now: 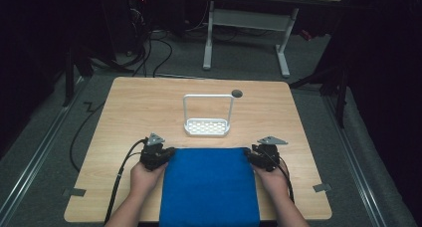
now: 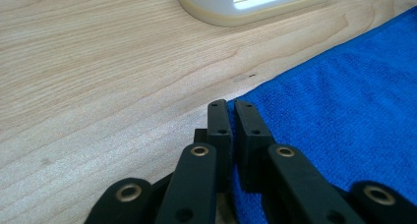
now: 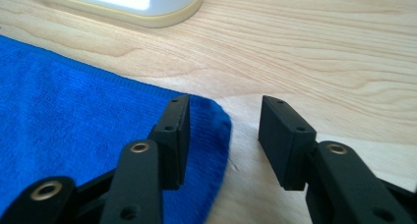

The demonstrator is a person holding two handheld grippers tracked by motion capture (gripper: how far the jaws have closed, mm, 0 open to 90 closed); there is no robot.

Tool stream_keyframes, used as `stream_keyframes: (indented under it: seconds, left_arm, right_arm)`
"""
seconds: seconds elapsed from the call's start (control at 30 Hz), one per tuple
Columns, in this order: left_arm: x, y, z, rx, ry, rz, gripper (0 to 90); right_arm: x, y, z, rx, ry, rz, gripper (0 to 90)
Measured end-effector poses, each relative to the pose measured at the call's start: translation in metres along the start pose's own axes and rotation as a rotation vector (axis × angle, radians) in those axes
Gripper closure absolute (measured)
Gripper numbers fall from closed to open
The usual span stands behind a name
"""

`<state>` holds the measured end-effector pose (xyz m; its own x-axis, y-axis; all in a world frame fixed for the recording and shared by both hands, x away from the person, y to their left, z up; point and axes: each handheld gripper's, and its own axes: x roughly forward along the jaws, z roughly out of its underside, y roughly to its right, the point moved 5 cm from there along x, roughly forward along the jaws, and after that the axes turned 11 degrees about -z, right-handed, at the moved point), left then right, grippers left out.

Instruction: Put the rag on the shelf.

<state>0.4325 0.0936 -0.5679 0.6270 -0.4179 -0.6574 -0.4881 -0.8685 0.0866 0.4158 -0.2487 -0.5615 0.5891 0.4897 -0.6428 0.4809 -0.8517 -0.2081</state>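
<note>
A blue cloth (image 1: 209, 187) lies flat on the near middle of the wooden table (image 1: 144, 102) and hangs over the front edge. My left gripper (image 1: 166, 153) is at the cloth's far left corner. In the left gripper view the left gripper (image 2: 231, 108) stands with its jaws nearly together, pinching the edge of the blue cloth (image 2: 344, 111). My right gripper (image 1: 250, 155) is at the far right corner. In the right gripper view the right gripper (image 3: 223, 106) is open, one jaw over the blue cloth (image 3: 74, 116), the other over bare wood.
A white rack (image 1: 207, 126) with a tall wire handle and a slotted base stands just beyond the cloth, mid-table. A dark round hole (image 1: 237, 93) sits behind it. Grey tape marks (image 1: 74, 191) are near the front corners. A white desk frame (image 1: 209, 38) stands on the floor behind.
</note>
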Motion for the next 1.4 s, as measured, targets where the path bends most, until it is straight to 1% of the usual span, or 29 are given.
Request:
stream_keyframes:
  seconds: [0.03, 0.2, 0.23, 0.3, 0.37, 0.47, 0.5, 0.63, 0.67, 0.7, 0.8, 0.83, 0.9, 0.93, 0.97, 1.03, 1.07, 1.1, 1.2, 1.4]
  left_arm:
    - [0.000, 0.000, 0.000, -0.002, -0.002, 0.002, 86.5]
    - [0.000, 0.000, 0.000, -0.001, -0.002, 0.005, 87.1]
    - [0.000, 0.000, 0.000, -0.001, -0.002, 0.005, 87.1]
    - [0.000, -0.001, 0.000, -0.004, -0.003, 0.009, 87.3]
    - [-0.001, -0.002, 0.000, -0.016, -0.002, 0.015, 87.4]
    - [-0.002, -0.001, 0.000, -0.010, 0.013, 0.015, 87.5]
    - [-0.003, -0.001, 0.000, -0.005, 0.018, 0.014, 87.5]
    - [-0.014, 0.000, -0.002, 0.006, 0.089, 0.014, 87.4]
    - [-0.014, 0.000, -0.002, 0.006, 0.089, 0.014, 87.4]
    - [-0.022, -0.001, -0.004, 0.007, 0.129, 0.012, 87.3]
    - [-0.036, 0.001, -0.008, 0.001, 0.191, 0.008, 87.3]
    - [-0.040, 0.002, -0.010, 0.006, 0.208, 0.004, 87.4]
    - [-0.048, 0.004, -0.012, 0.015, 0.238, -0.003, 87.4]
    - [-0.048, 0.004, -0.012, 0.015, 0.238, -0.003, 87.3]
    - [-0.055, 0.006, -0.014, 0.023, 0.263, -0.008, 87.4]
    - [-0.061, 0.008, -0.017, 0.023, 0.287, -0.010, 87.4]
    - [-0.061, 0.008, -0.017, 0.023, 0.287, -0.010, 87.4]
    - [-0.066, 0.010, -0.019, 0.025, 0.309, -0.012, 87.3]
    - [-0.075, 0.011, -0.024, 0.024, 0.346, -0.017, 87.4]
    - [-0.096, 0.014, -0.033, 0.021, 0.418, -0.015, 87.4]
  right_arm:
    - [0.003, -0.001, -0.001, 0.001, -0.014, 0.002, 60.3]
    - [0.006, -0.011, -0.002, -0.059, -0.053, 0.016, 85.1]
    - [0.006, -0.012, -0.002, -0.062, -0.055, 0.015, 87.1]
    - [0.005, -0.014, -0.001, -0.075, -0.041, 0.017, 87.8]
    - [0.003, -0.015, 0.001, -0.080, -0.013, 0.011, 88.0]
    - [-0.001, -0.017, 0.003, -0.086, 0.008, 0.005, 88.0]
    - [-0.005, -0.019, 0.003, -0.099, 0.033, -0.001, 88.1]
    - [-0.013, -0.025, 0.001, -0.104, 0.079, -0.015, 88.1]
    - [-0.015, -0.026, 0.000, -0.112, 0.091, -0.018, 88.1]
    - [-0.018, -0.028, -0.001, -0.113, 0.107, -0.021, 88.1]
    - [-0.027, -0.034, -0.007, -0.110, 0.163, -0.041, 88.1]
    - [-0.030, -0.036, -0.008, -0.119, 0.177, -0.042, 88.1]
    - [-0.036, -0.041, -0.011, -0.138, 0.202, -0.044, 88.1]
    - [-0.038, -0.043, -0.012, -0.143, 0.212, -0.047, 88.1]
    - [-0.041, -0.046, -0.014, -0.147, 0.221, -0.048, 88.1]
    - [-0.045, -0.049, -0.016, -0.165, 0.239, -0.049, 88.1]
    - [-0.045, -0.049, -0.016, -0.165, 0.239, -0.049, 88.1]
    - [-0.048, -0.051, -0.018, -0.169, 0.254, -0.055, 88.1]
    - [-0.054, -0.054, -0.020, -0.170, 0.276, -0.059, 88.2]
    - [-0.070, -0.062, -0.030, -0.202, 0.341, -0.059, 88.2]
